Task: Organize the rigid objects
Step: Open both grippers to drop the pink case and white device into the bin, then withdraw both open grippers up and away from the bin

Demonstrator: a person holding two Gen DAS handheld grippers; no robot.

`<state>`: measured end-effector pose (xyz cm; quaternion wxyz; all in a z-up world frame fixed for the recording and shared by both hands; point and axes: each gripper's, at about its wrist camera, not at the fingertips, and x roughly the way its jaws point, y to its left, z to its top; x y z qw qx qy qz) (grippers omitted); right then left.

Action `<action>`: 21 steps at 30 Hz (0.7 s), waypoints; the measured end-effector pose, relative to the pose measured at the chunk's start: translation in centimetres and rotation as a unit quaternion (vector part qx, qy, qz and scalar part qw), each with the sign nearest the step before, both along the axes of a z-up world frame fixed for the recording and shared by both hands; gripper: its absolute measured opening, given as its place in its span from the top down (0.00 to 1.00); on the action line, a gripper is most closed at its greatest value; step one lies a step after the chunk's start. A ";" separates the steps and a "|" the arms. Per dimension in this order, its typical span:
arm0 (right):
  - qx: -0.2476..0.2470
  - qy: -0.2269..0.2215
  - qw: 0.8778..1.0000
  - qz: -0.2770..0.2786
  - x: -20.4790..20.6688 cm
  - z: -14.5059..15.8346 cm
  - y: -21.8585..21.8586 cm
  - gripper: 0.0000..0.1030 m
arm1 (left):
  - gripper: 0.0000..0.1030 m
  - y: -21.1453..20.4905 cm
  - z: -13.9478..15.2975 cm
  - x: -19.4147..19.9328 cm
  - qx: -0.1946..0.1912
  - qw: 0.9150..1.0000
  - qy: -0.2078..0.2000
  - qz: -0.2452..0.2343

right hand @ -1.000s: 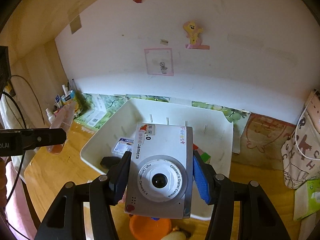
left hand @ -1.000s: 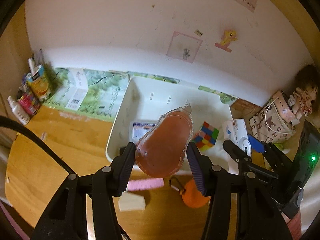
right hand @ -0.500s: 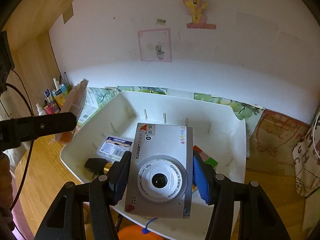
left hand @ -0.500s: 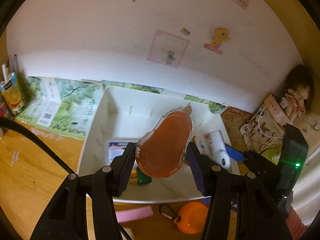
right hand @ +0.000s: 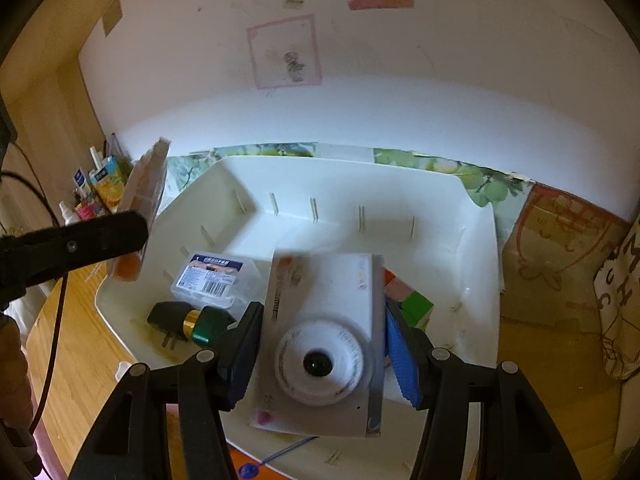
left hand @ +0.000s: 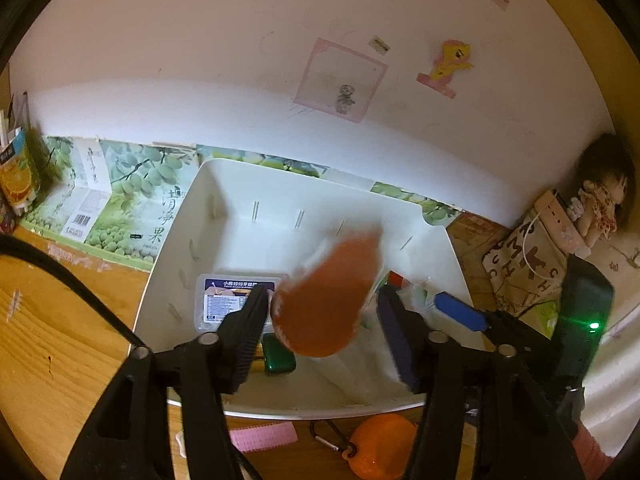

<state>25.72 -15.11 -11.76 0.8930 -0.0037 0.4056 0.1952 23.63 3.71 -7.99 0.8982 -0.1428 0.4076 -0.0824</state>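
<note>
Orange-filled clear plastic case drops from the left tongs, just spread, into the white plastic bin; right tongs, still pinching the white toy camera, should release next.

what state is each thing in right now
left hand-held gripper: open, jaws just been opening
orange case: loose between its fingers, blurred, over bin
right hand-held gripper: around camera, grip unclear
camera: blurred, over bin
bin: holds box, plug, cube
</note>
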 end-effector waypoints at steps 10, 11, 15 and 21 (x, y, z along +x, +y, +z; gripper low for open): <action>0.004 -0.018 1.000 0.003 -0.7 1.4 -0.2 0.29 | 0.21 0.7 1.4 -1.0 -0.003 1.000 -0.021 0.022; 0.005 -0.019 1.000 0.002 -0.8 1.6 -0.3 0.29 | 0.21 0.8 1.6 -1.1 -0.002 0.999 -0.023 0.023; 0.007 -0.031 0.999 0.001 -1.4 2.6 -0.5 0.26 | 0.20 0.9 2.7 -2.0 -0.001 0.999 -0.038 0.027; 0.004 -0.059 0.998 0.004 -3.0 4.7 -0.6 0.23 | 0.20 0.9 4.7 -4.0 0.001 0.997 -0.064 0.032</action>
